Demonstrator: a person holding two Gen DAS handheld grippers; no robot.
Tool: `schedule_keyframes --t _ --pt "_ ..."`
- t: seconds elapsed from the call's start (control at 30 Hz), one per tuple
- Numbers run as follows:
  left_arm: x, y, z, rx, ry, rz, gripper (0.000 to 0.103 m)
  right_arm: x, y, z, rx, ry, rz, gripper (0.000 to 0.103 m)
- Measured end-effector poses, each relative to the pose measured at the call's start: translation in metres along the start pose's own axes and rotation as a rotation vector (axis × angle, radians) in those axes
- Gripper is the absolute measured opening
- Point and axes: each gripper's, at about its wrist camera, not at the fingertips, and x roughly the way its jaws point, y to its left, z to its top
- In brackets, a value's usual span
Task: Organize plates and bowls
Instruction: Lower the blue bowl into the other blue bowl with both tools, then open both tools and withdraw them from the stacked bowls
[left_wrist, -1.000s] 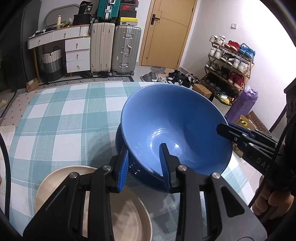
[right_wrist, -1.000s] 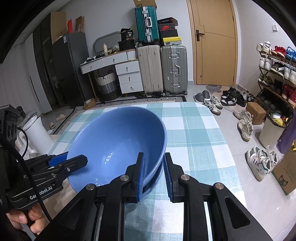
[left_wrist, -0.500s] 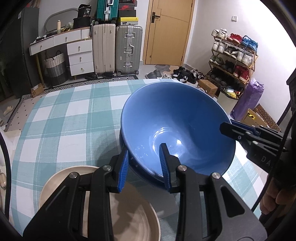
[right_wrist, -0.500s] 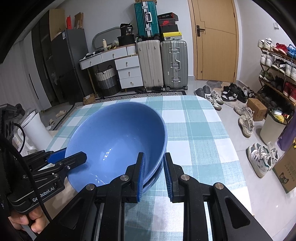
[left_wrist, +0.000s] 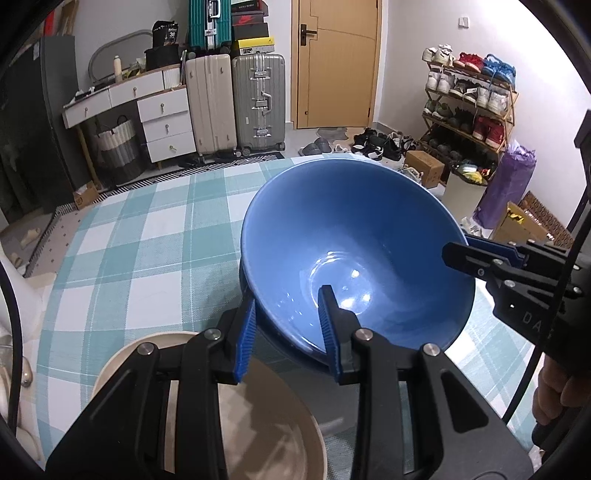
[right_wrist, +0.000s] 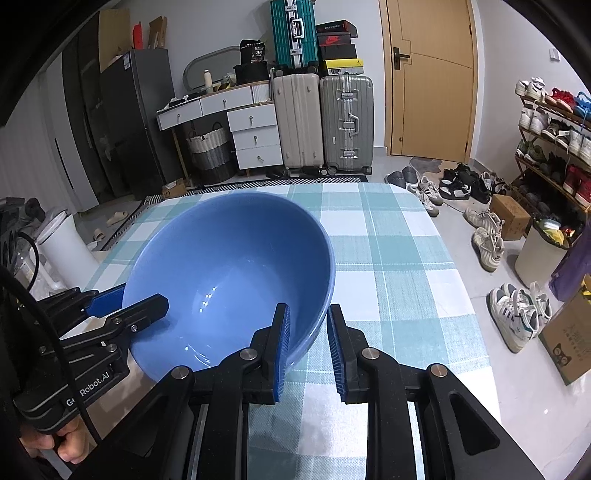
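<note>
left wrist view alone shows beige plate (left_wrist: 258, 424), both jaws pinching blue bowl (left_wrist: 354, 254) rim

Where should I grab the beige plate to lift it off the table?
Take the beige plate by its thin raised rim, probably from its near edge. It lies flat on the tablecloth, so only the rim offers a pinch, and the blue bowl crowds its far side.
</note>
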Motion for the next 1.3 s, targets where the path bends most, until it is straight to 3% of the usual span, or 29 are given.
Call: schedule_keyframes --t 0.33,0.87,0.97,1.03,1.13,1.2,1.27,1.3 --pt "0.0 -0.001 -0.003 0.006 0.016 0.029 0.028 0.003 0.004 -0.005 -0.016 0.008 -0.004 0.022" --pt "0.0 0.012 0.001 -0.048 0.054 -0.012 0.031 0.001 0.004 -0.003 -0.016 0.031 0.035 0.024" --pt "0.002 0.016 0.002 -0.066 0.07 -0.029 0.037 -0.003 0.003 -0.002 -0.015 0.032 0.043 0.026" --pt "0.001 0.019 0.002 -0.089 0.088 -0.065 0.041 -0.006 0.002 0.0 -0.017 0.032 0.05 0.033" --pt "-0.007 0.023 0.004 -0.094 0.083 -0.096 0.052 -0.014 -0.004 0.003 -0.013 0.014 0.066 0.056" --pt "-0.014 0.026 0.007 -0.096 0.066 -0.094 0.07 -0.018 -0.009 0.005 0.001 0.005 0.081 0.068" --pt "-0.023 0.034 0.013 -0.114 0.047 -0.119 0.081 -0.022 -0.016 0.008 0.027 -0.001 0.106 0.081" --pt "-0.025 0.036 0.015 -0.118 0.044 -0.13 0.082 -0.024 -0.019 0.009 0.039 -0.002 0.118 0.083"
